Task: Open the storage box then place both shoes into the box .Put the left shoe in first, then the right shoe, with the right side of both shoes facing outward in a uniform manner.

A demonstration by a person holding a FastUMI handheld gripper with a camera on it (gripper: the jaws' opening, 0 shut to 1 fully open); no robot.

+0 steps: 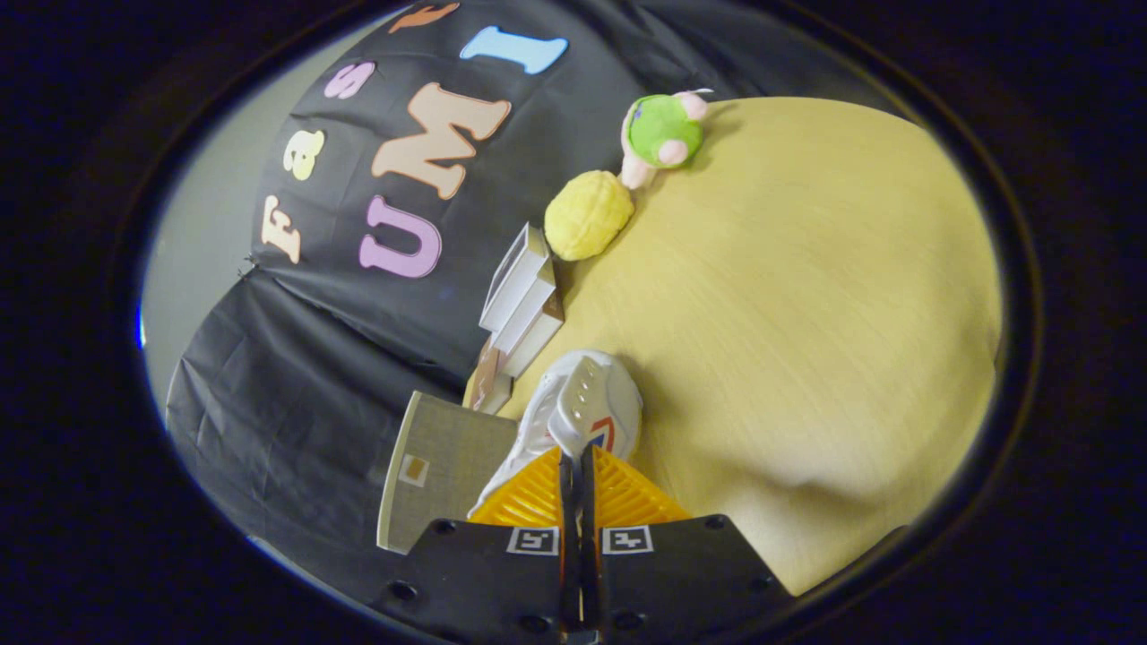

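The gripper [579,466] has its 2 orange fingers [529,497] drawn almost together, with only a thin dark slit between them, and they appear to pinch a thin part of the white shoe [587,408], which hangs just ahead of the tips, tilted, over the yellow table [789,322]. The hold looks narrow, so the main risk is that the shoe swings or slips out while it is carried, and a swing could turn it so the wrong side faces outward once it goes in. The grey storage box [439,466] sits just beside the shoe, against the booth wall; only 1 flat grey face with a small label patch is visible, so I cannot tell whether it is open or what is inside. A clumsy approach could knock that face or push the box along the table. Beyond the shoe stands a stack of small white boxes [524,300], then a yellow plush [587,215] and a green plush toy [663,133], all well clear.
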